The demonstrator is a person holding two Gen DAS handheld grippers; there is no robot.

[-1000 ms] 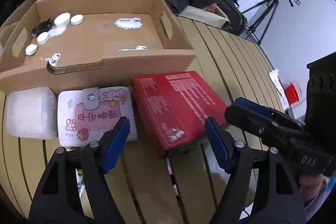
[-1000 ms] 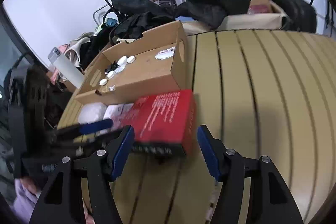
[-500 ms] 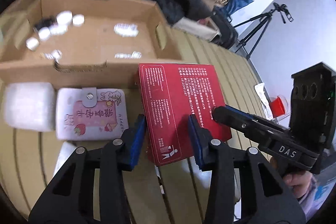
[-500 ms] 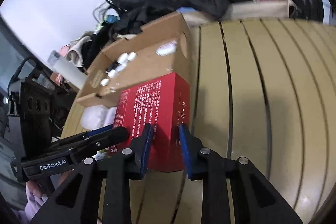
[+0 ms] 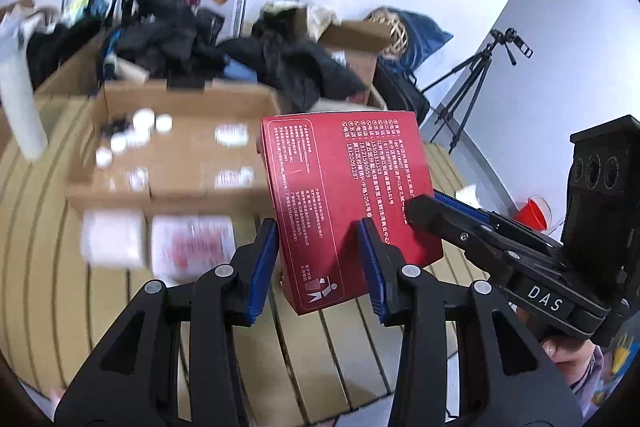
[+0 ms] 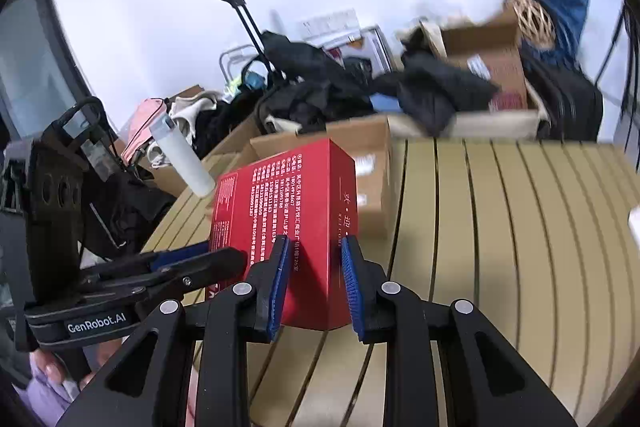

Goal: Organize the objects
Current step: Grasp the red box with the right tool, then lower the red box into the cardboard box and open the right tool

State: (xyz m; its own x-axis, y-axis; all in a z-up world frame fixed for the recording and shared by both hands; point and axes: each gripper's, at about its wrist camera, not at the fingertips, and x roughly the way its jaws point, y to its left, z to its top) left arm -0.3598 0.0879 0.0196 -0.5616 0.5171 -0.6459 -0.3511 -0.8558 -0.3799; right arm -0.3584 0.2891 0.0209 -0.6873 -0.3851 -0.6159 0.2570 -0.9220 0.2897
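Observation:
A flat red box [image 5: 344, 195] with white print is held off the slatted table, tilted up, by both grippers. My left gripper [image 5: 318, 263] is shut on its near left edge. My right gripper [image 6: 314, 279] is shut on its right edge; the box also shows in the right wrist view [image 6: 288, 211]. Each gripper shows in the other's view: the right one [image 5: 460, 223] and the left one [image 6: 192, 263]. An open cardboard tray [image 5: 180, 151] with small white caps lies behind the box.
A pink pouch [image 5: 192, 243] and a white block [image 5: 112, 239] lie on the yellow slatted table [image 6: 500, 247] in front of the tray. A white cylinder [image 6: 184, 159] stands at the left. Dark clothes, boxes and a tripod [image 5: 472, 83] crowd the far side.
Both grippers closed on the red box and lifted it off the table, tilting its far end upward. The tray and the pouch stayed in place.

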